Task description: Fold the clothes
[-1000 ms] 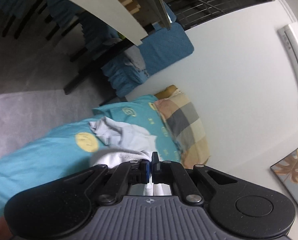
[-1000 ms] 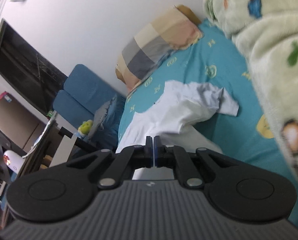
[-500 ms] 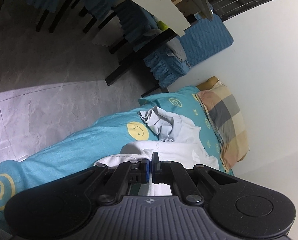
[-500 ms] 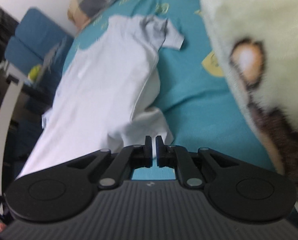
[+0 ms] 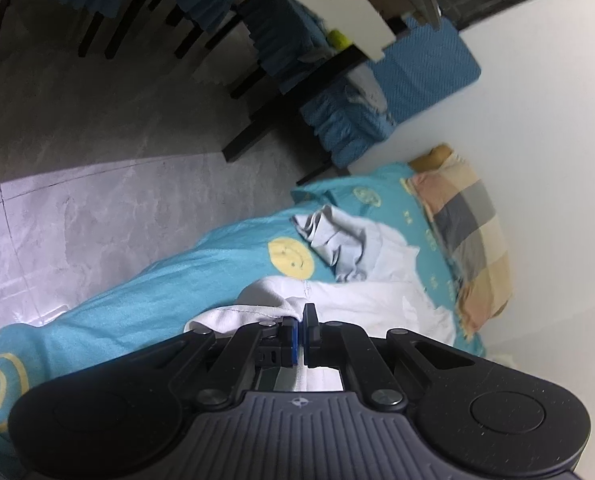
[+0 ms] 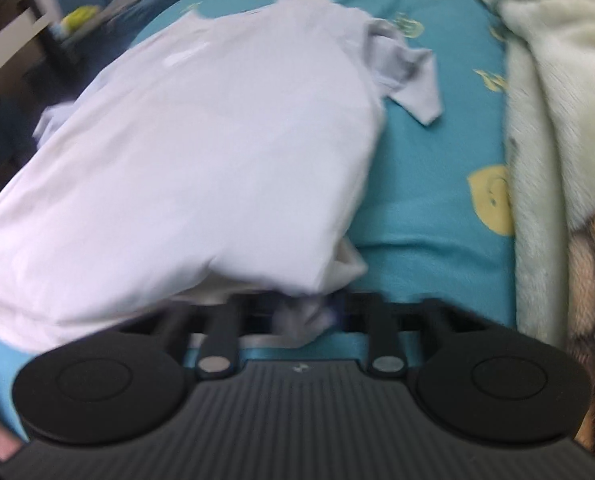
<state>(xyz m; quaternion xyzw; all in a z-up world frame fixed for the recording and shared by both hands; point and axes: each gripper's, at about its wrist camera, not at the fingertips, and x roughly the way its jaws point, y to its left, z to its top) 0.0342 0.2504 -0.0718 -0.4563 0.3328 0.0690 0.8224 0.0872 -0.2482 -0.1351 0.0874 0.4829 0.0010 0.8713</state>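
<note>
A white T-shirt [image 6: 201, 152] lies spread on the teal smiley bedsheet [image 6: 429, 200], with one sleeve [image 6: 413, 76] crumpled at its far right. My right gripper [image 6: 301, 312] points down at the shirt's near corner. Its jaws stand apart and are closing, with a bunch of cloth between them; blur hides whether the pads press on it. In the left wrist view my left gripper [image 5: 300, 320] is shut on the hem of the T-shirt [image 5: 361, 300], just above the bedsheet [image 5: 137, 300]. The other sleeve [image 5: 337, 240] is rumpled beyond it.
A fluffy patterned blanket [image 6: 557, 100] is heaped along the right of the bed. A checked pillow [image 5: 465, 232] lies at the head, against the white wall. Grey floor [image 5: 77, 180], a blue cushioned chair [image 5: 417, 68] and a white table [image 5: 337, 12] lie off the bed's left edge.
My right gripper has swung down close over the shirt and its jaws have parted; the shirt now lies spread on the bed. My left gripper keeps its hold on the hem, tilted lower.
</note>
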